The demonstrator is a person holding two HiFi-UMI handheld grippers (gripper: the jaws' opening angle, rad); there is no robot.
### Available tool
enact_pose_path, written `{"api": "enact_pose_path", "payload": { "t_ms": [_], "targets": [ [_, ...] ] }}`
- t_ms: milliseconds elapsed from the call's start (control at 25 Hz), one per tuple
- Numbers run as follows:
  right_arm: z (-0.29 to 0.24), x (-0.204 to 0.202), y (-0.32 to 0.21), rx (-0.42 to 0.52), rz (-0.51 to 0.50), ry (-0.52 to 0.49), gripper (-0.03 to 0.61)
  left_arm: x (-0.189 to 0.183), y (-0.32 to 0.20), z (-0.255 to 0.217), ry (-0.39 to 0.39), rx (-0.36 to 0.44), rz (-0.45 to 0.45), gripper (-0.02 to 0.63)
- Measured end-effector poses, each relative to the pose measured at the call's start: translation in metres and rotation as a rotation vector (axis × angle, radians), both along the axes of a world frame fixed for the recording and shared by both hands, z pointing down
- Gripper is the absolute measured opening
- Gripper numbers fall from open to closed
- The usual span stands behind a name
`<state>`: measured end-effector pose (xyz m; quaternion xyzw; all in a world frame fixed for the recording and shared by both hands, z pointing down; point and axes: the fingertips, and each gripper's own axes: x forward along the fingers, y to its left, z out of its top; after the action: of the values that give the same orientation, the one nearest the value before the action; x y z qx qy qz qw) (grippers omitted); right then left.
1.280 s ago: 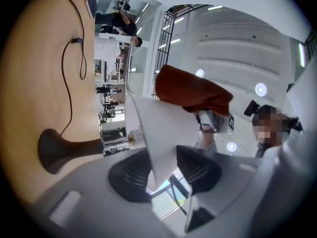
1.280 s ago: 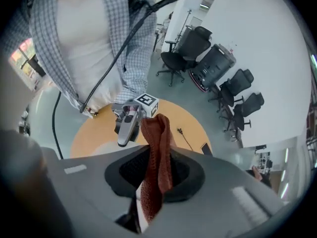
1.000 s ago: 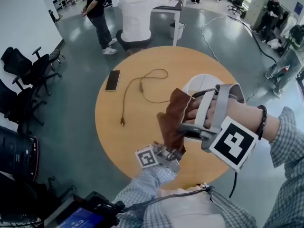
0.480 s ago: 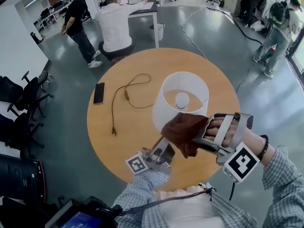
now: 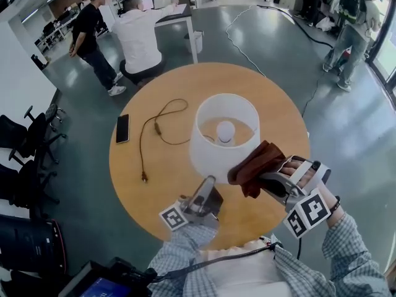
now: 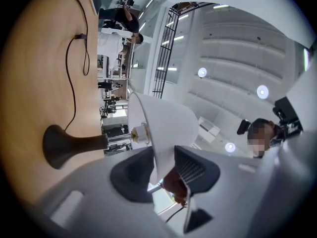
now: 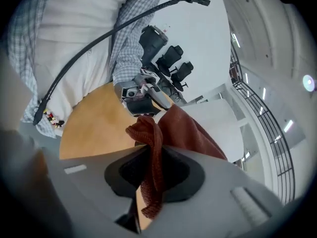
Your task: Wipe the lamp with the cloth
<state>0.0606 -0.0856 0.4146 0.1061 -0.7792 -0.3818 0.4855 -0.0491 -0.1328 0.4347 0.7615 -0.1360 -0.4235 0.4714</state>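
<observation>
From the head view the lamp (image 5: 224,138) stands upright a little right of the middle of the round wooden bench (image 5: 275,101). Its white shade (image 5: 204,156) covers the foot and stem there, and we see only the bulb (image 5: 226,130) through the open top. The dark foot (image 6: 59,145) shows only in the left gripper view, where the whole scene lies turned on its side. The left tool (image 5: 210,180) reaches in from the bench's near edge. Its jaws, which have just been closing, are clamped on the shade's lower rim, one pad on each side of it. The right tool (image 5: 263,179) is clamped on the one cloth (image 5: 252,164), a rust-brown bundle held at the shade's near right flank. The cloth overlaps the shade there, yet we cannot tell whether it presses on it. In the right gripper view the cloth hides part of the shade, and a tail of it hangs down between the jaws. We count one lamp, one cloth and two tools, each with one marker cube (image 5: 174,217). On the bench's left half lie one dark phone (image 5: 122,129), well apart from the lamp, and one cable (image 5: 151,132). Its plug (image 5: 143,178) lies free and its other end runs under the shade, out of sight. Behind the bench two people (image 5: 139,39) are at a desk (image 5: 176,14), one standing and one seated. Others along the upper edge are cut off, so we cannot count them.
</observation>
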Motion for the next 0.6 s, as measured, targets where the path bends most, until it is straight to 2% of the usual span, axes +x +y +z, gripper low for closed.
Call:
{"api": "enact_pose_path", "payload": {
  "t_ms": [440, 600],
  "targets": [
    [-0.007, -0.009, -0.005, 0.016, 0.056, -0.088, 0.06, -0.009, 0.013, 0.003, -0.043, 0.008, -0.029, 0.169],
    [-0.006, -0.011, -0.006, 0.014, 0.054, -0.094, 0.06, -0.038, 0.015, 0.018, -0.117, -0.012, -0.096, 0.172]
  ]
}}
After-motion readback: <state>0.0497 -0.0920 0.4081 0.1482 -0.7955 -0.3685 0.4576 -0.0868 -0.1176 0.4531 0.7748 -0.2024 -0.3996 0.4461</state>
